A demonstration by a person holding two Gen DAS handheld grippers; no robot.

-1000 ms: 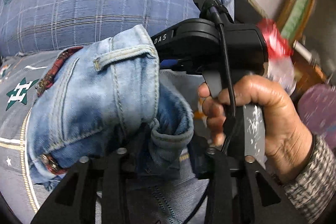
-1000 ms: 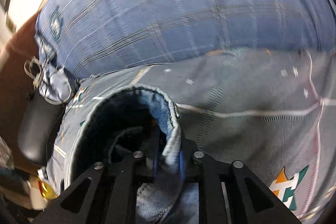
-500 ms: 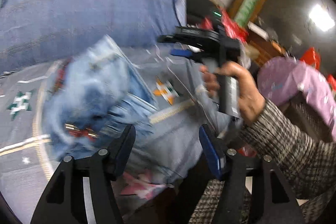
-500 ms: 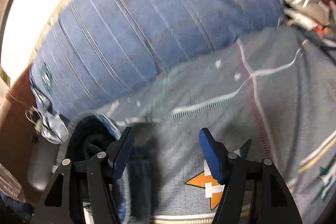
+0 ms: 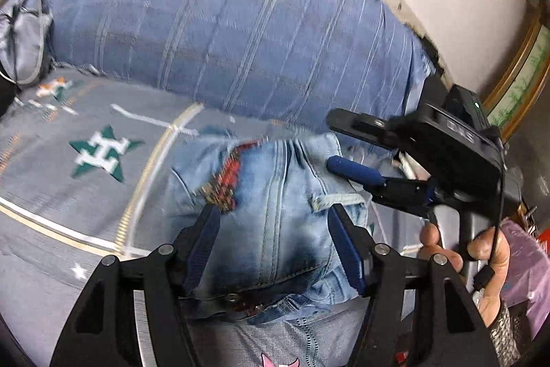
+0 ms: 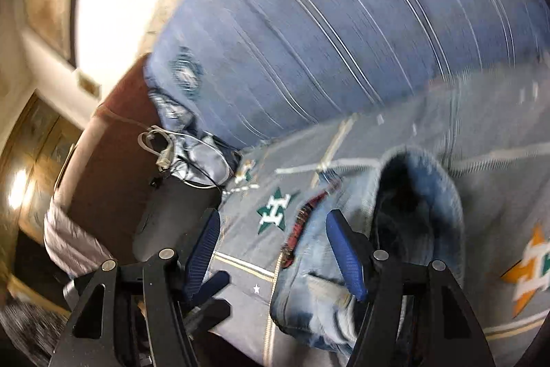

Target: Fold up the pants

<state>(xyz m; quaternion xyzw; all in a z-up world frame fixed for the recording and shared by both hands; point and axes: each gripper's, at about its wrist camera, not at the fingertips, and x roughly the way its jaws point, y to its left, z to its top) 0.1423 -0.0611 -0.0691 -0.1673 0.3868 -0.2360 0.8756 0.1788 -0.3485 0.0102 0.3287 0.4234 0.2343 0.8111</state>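
Observation:
The light blue jeans [image 5: 275, 222] lie in a folded bundle on the grey bedspread [image 5: 68, 195], with a red beaded trim on top. My left gripper [image 5: 273, 246] is open above the bundle and holds nothing. The right gripper shows in the left wrist view [image 5: 357, 174], open, at the bundle's right side, with the hand on its handle. In the right wrist view the jeans [image 6: 343, 263] lie low right with an open leg hole [image 6: 412, 212]. My right gripper [image 6: 273, 250] is open over the bundle's left edge and empty.
A large blue plaid pillow [image 5: 240, 23] stands behind the jeans against the wall. A brown headboard [image 6: 113, 167] and a white cable [image 6: 165, 150] are at the bed's left edge. Purple cloth [image 5: 529, 267] lies at the far right.
Both grippers were shut on the jeans a second ago. They opened and let go. The bundle now lies on the bedspread, and both grippers have moved back over it.

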